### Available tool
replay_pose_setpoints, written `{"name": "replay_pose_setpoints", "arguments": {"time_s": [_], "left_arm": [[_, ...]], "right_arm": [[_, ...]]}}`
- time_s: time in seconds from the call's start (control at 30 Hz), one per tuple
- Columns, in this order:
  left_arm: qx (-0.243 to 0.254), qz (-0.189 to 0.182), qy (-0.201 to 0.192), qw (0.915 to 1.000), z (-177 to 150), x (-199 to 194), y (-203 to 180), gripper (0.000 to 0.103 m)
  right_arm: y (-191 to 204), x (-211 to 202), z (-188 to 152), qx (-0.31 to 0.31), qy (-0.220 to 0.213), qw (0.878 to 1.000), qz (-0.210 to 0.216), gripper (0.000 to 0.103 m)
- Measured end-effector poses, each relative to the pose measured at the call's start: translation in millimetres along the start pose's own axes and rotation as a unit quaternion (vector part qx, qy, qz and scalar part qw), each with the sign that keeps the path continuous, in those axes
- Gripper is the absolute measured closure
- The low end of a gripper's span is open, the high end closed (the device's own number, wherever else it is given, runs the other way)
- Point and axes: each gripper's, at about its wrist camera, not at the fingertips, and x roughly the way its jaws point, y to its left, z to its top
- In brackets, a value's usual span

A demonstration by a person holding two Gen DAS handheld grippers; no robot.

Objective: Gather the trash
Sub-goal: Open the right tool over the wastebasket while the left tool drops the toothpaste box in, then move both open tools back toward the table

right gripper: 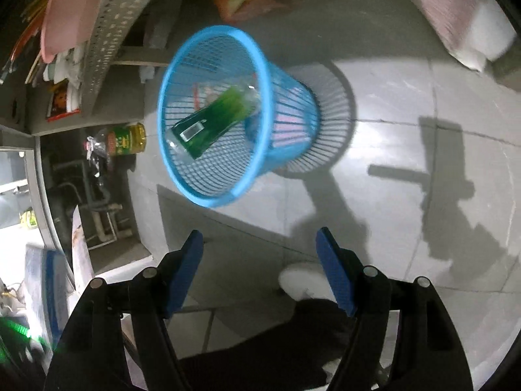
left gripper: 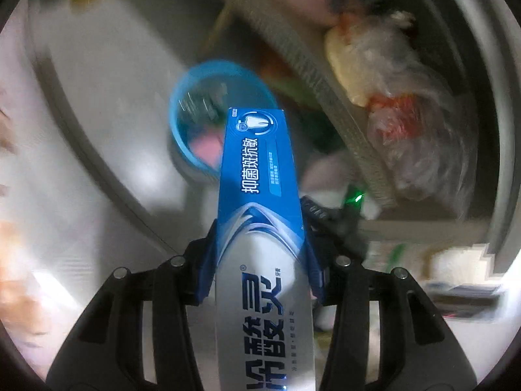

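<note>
In the left wrist view my left gripper point(left gripper: 260, 254) is shut on a blue and silver toothpaste box point(left gripper: 260, 195), whose far end points toward a blue mesh waste basket point(left gripper: 182, 123) on the floor beyond. The right wrist view shows the same blue basket point(right gripper: 260, 150) from above, with a green packet point(right gripper: 211, 120) and clear plastic inside it. My right gripper point(right gripper: 260, 270) hangs open above the floor in front of the basket, nothing between its blue pads point(right gripper: 187, 270).
A perforated metal shelf post point(right gripper: 107, 32) and cluttered shelves stand left of the basket, with a green-labelled jar point(right gripper: 127, 138) at their foot. A filled plastic bag point(left gripper: 407, 120) lies on a shelf. A white shoe point(right gripper: 302, 283) and dark trouser leg are below my right gripper.
</note>
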Motion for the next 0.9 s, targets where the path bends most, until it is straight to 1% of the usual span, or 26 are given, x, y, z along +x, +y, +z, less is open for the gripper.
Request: {"name": "replay_pose_setpoints", "arguments": {"time_s": [0.03, 0.13, 0.23, 0.27, 0.33, 0.37, 0.4, 0.43, 0.47, 0.5, 0.53, 0.6, 0.67, 0.8, 0.9], "left_arm": [[-0.028, -0.007, 0.024, 0.9993, 10.4, 15.3, 4.3, 0.059], [-0.043, 0.015, 0.047, 0.9978, 29.9, 45.1, 3.9, 0.059], [-0.069, 0.006, 0.08, 0.9943, 53.5, 80.6, -2.9, 0.059], [-0.069, 0.009, 0.081, 0.9943, 60.6, 88.9, -6.3, 0.058], [-0.058, 0.022, 0.068, 0.9958, 78.6, 100.0, -15.3, 0.058], [-0.037, 0.037, 0.051, 0.9973, 90.4, 107.5, -23.0, 0.052], [-0.021, 0.05, 0.04, 0.9977, 101.8, 113.3, -28.4, 0.026], [-0.011, 0.063, 0.032, 0.9974, 109.7, 119.1, -30.9, 0.017], [-0.005, 0.085, 0.02, 0.9962, 116.3, 123.4, -31.0, 0.015], [-0.005, 0.104, 0.005, 0.9945, 118.2, 123.7, -29.8, 0.015], [-0.005, 0.114, -0.003, 0.9934, 118.4, 123.2, -29.3, 0.015], [-0.005, 0.108, 0.005, 0.9942, 113.9, 120.5, -28.7, 0.015], [-0.002, 0.099, 0.004, 0.9951, 106.0, 109.4, -29.3, 0.015], [0.03, 0.099, -0.018, 0.9945, 88.6, 76.8, -38.5, 0.015], [0.06, 0.099, -0.042, 0.9923, 70.5, 41.9, -44.7, 0.015]], "right_arm": [[-7.0, -2.2, -0.1, 0.006, 0.0, 1.0, -0.002, 0.033], [-22.4, -9.2, -0.6, 0.021, 0.0, 1.0, -0.001, 0.033], [-32.4, -16.1, 0.1, 0.032, -0.001, 0.999, -0.004, 0.033], [-34.6, -18.2, -0.2, 0.032, -0.001, 0.999, -0.005, 0.033], [-37.3, -20.9, -0.7, 0.033, -0.001, 0.999, -0.009, 0.033], [-38.1, -21.4, -0.7, 0.033, 0.002, 0.999, -0.01, 0.033], [-39.0, -21.9, -0.8, 0.034, 0.005, 0.999, -0.011, 0.033], [-40.0, -22.8, -1.2, 0.035, 0.007, 0.999, -0.011, 0.033], [-39.5, -24.3, -2.6, 0.034, 0.007, 0.999, -0.011, 0.033], [-38.9, -25.5, -3.3, 0.031, 0.006, 0.999, -0.012, 0.033], [-38.0, -26.7, -4.2, 0.028, 0.005, 0.999, -0.013, 0.033], [-38.2, -27.3, -5.4, 0.024, 0.004, 1.0, -0.016, 0.033], [-37.5, -24.3, -5.3, 0.023, 0.006, 1.0, -0.019, 0.033], [-31.3, -18.1, -8.6, 0.016, 0.016, 1.0, -0.017, 0.033], [-19.3, -19.4, -12.9, -0.01, 0.015, 1.0, -0.02, 0.033]]}}
